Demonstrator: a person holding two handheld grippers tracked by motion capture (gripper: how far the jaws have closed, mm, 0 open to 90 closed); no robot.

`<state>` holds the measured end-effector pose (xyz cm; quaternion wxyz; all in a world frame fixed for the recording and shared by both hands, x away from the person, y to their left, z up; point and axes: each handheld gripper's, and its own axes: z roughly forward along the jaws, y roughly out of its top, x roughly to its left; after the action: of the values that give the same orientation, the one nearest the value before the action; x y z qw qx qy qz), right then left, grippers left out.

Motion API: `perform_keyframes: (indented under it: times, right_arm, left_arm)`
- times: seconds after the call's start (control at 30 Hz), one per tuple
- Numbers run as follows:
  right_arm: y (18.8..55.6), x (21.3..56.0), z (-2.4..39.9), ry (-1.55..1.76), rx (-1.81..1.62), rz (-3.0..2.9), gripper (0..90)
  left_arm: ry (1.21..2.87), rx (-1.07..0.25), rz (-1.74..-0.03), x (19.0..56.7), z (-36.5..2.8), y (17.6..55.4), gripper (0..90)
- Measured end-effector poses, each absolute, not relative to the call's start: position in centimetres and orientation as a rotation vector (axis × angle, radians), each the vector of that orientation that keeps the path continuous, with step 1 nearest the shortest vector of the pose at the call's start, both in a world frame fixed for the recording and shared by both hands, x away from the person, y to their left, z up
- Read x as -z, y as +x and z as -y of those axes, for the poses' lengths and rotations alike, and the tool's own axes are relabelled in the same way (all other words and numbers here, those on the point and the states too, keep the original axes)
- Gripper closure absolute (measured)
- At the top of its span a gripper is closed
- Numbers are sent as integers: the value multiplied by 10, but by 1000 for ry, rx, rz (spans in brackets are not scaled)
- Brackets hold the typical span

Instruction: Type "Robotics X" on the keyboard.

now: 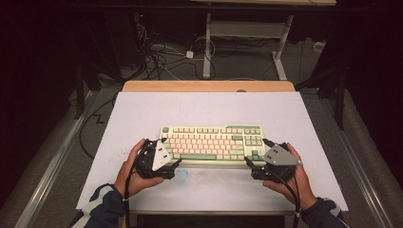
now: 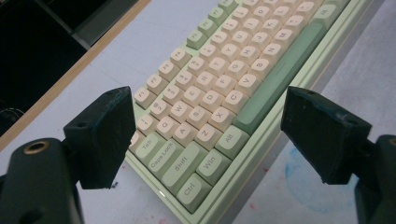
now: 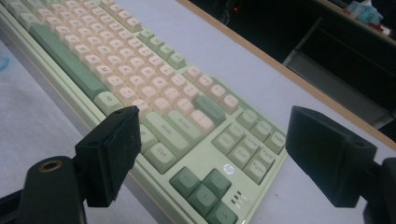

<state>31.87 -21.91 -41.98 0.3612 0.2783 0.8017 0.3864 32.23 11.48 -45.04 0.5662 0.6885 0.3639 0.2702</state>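
Note:
A green and cream keyboard (image 1: 212,143) lies on the white table sheet (image 1: 209,109), long side facing me. My left gripper (image 1: 168,153) is at its left end, open, jaws wide on either side of the keyboard's near left corner (image 2: 191,196) without touching it. My right gripper (image 1: 254,153) is at the right end, open as well, jaws straddling the near right corner with the arrow keys (image 3: 205,191). Nothing is held in either one. A hand holds each gripper from below.
A faint blue ring stain (image 1: 182,175) marks the sheet just in front of the keyboard. The table's wooden far edge (image 1: 209,86) borders a dark floor with cables (image 1: 161,57) and a desk frame (image 1: 247,42).

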Motion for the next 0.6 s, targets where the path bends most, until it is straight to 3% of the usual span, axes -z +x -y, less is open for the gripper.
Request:
perform_keyframes:
  times: [0.6]
  right_arm:
    - [308,423,239,755,-969,-2043,193]
  left_arm:
    - [1621,-646,-869,459,-135,311,165]
